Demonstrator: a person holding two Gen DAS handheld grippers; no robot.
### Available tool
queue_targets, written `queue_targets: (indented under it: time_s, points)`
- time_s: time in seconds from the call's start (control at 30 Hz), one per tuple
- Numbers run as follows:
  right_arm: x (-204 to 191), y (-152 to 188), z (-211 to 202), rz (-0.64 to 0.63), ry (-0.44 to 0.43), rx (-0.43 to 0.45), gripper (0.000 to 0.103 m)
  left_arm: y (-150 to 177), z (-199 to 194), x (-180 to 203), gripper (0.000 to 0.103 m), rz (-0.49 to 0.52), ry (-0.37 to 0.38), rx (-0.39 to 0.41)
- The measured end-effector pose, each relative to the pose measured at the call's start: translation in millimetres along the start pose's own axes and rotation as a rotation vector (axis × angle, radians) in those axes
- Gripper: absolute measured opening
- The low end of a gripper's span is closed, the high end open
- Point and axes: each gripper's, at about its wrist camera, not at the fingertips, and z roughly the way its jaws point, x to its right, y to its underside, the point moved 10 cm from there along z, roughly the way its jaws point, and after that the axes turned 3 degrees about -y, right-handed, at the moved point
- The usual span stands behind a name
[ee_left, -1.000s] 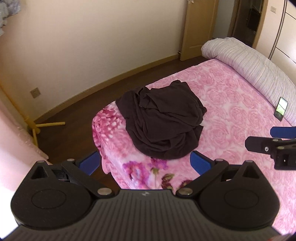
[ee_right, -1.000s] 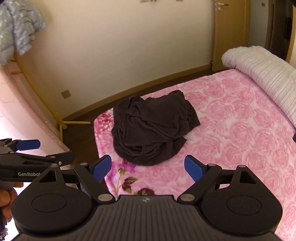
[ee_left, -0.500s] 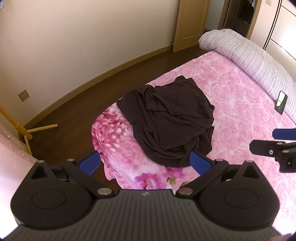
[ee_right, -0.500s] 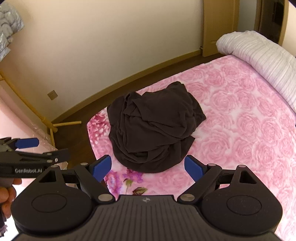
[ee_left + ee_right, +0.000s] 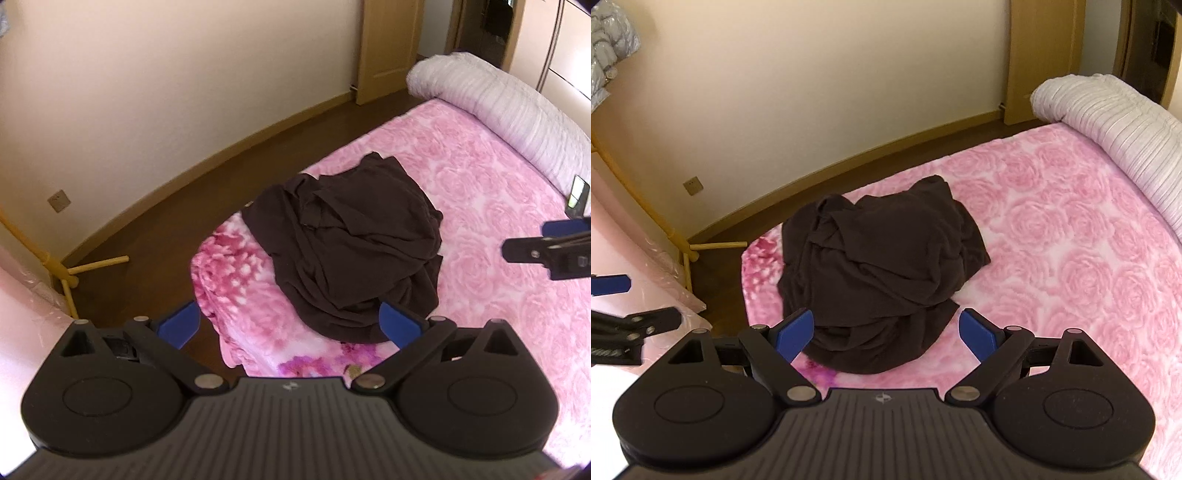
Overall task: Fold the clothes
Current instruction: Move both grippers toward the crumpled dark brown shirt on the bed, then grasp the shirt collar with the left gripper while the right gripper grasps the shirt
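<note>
Dark garment [image 5: 351, 251] lies crumpled near the corner of the pink bed [image 5: 498, 192]. Left gripper [image 5: 290, 323] and right gripper [image 5: 886, 332] hover above it, both spread wide, holding nothing. Phone [image 5: 577, 194] beside rolled quilt [image 5: 498, 110].

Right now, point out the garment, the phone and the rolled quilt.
garment [image 5: 882, 266], right wrist view, middle of the crumpled heap.
phone [image 5: 577, 194], left wrist view, its screen.
rolled quilt [image 5: 1119, 129], right wrist view, ribbed top.
</note>
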Motion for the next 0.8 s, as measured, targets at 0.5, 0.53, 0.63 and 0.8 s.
queue_targets:
  time_s: [0.5, 0.53, 0.63, 0.8]
  points:
    - [5, -50, 151, -0.295, 0.027, -0.134, 0.088, -73, 172, 32, 0.102, 0.545, 0.153, 0.103]
    - [5, -53, 164, -0.34, 0.029, -0.145, 0.088, -77, 183, 33, 0.102, 0.603, 0.165, 0.122]
    - [-1, -62, 198, -0.518, 0.018, -0.172, 0.088, -87, 216, 32, 0.1, 0.786, 0.2, 0.18]
    - [-13, -70, 239, -0.856, -0.04, -0.204, 0.088, -105, 260, 25, 0.095, 1.015, 0.262, 0.218]
